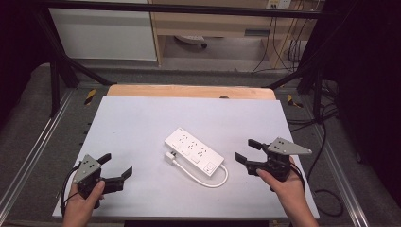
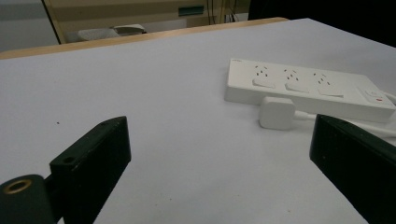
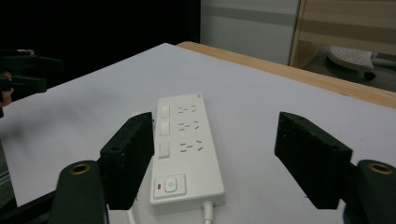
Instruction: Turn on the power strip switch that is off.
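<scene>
- The left gripper [image 1: 115, 169] is held low at the near left corner of the table [image 1: 142, 113], jaws wide, holding nothing.
- The right gripper [image 1: 247, 151] hovers near right, jaws wide, aimed at the power strip [image 1: 194, 148].
- The strip lies mid-table between the 2 grippers, its plug [image 1: 169, 158] just beside it.

White table [image 1: 142, 123] with wooden far edge, white power strip [image 1: 194, 148] and its plug [image 1: 169, 157] mid-surface.
</scene>
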The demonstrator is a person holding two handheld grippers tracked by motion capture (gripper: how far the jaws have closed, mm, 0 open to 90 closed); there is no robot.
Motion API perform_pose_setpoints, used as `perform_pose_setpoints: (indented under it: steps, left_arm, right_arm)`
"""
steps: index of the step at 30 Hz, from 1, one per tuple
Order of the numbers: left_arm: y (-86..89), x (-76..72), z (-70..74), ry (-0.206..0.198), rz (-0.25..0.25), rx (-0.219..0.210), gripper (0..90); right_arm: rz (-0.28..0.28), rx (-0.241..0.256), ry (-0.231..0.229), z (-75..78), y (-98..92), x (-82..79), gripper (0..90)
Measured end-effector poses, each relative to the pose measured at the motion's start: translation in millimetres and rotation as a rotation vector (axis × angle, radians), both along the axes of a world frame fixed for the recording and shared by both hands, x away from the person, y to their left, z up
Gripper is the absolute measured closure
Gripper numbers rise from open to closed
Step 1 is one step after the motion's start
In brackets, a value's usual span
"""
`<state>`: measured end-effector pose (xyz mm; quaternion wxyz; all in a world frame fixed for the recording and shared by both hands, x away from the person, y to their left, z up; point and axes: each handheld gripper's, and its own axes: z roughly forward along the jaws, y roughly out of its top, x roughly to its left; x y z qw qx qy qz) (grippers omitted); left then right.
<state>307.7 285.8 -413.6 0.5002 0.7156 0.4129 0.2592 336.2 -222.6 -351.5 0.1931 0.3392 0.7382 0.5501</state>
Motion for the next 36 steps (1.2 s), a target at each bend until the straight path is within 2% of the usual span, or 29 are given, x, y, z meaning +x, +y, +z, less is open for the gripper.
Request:
perform_pose_setpoints:
  steps: [3,14,18,27,36]
  left_arm:
    - [-0.1,0.0,-0.2,0.001,0.0,0.001,5.4]
    - [-0.9,0.0,-0.5,0.002,-0.002,0.005,5.4]
    - [-1.0,0.1,-0.4,0.002,-0.004,0.006,5.4]
    - [-1.4,0.4,-0.9,0.004,-0.003,0.006,5.4]
    - [-0.8,0.3,-0.8,0.004,-0.004,0.009,5.4]
  right_arm:
    - [0.004,-0.004,-0.005,0.5,6.3,2.5,37.3]
    - [0.025,-0.018,-0.033,1.2,25.0,7.1,49.2]
    - [0.031,-0.007,-0.056,0.7,32.6,10.0,62.4]
    - [0.053,0.014,-0.069,-0.2,50.0,17.5,72.4]
    - [0.079,-0.003,-0.08,-3.3,66.9,23.5,81.7]
